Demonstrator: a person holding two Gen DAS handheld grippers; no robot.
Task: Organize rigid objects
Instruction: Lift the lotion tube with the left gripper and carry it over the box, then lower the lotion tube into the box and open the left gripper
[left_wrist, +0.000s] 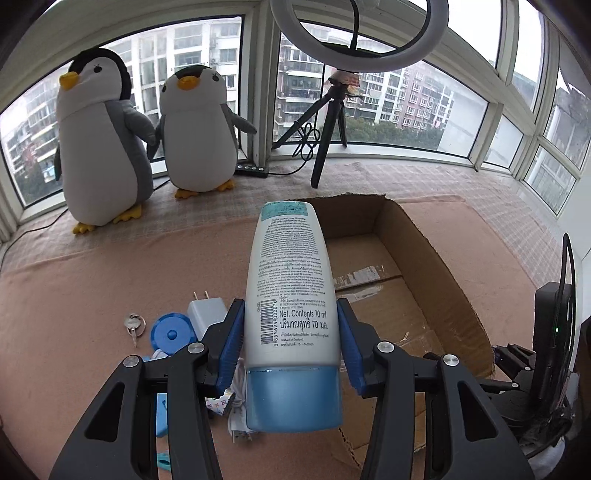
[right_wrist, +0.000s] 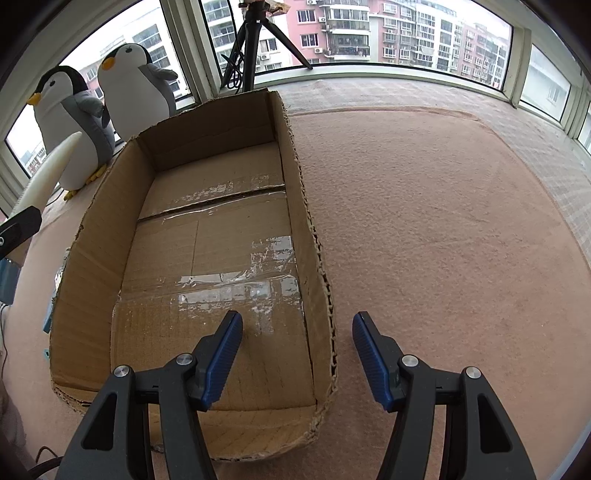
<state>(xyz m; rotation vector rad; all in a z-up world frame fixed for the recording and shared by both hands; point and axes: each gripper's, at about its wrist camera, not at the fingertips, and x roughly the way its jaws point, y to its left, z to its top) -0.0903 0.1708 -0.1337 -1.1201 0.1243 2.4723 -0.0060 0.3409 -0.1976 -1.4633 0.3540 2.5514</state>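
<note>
A: Item one, what is the left gripper (left_wrist: 291, 332) carrying?

B: Its jaws are clamping a white lotion bottle (left_wrist: 290, 280) with a blue cap (left_wrist: 293, 400), cap end nearest the camera, the pads pressing on both sides of the bottle. It is hanging above the pink blanket (left_wrist: 92, 280), with the cardboard box (left_wrist: 417, 258) lying at two o'clock from it.

A: Item two, the right gripper (right_wrist: 297, 354)?

B: Its jaws are standing apart with nothing between them, hovering over the box's (right_wrist: 310, 236) right wall near the front corner. The box is sitting open, only tape on its floor.

A: Loose stock?

B: At nine o'clock from the bottle a white plug adapter (left_wrist: 205, 314), a round blue lid (left_wrist: 171, 332) and a key (left_wrist: 133, 326) are lying on the blanket. Two plush penguins (left_wrist: 99, 147) are standing at eleven o'clock by the window, and a tripod (left_wrist: 328, 125) is standing at twelve.
</note>
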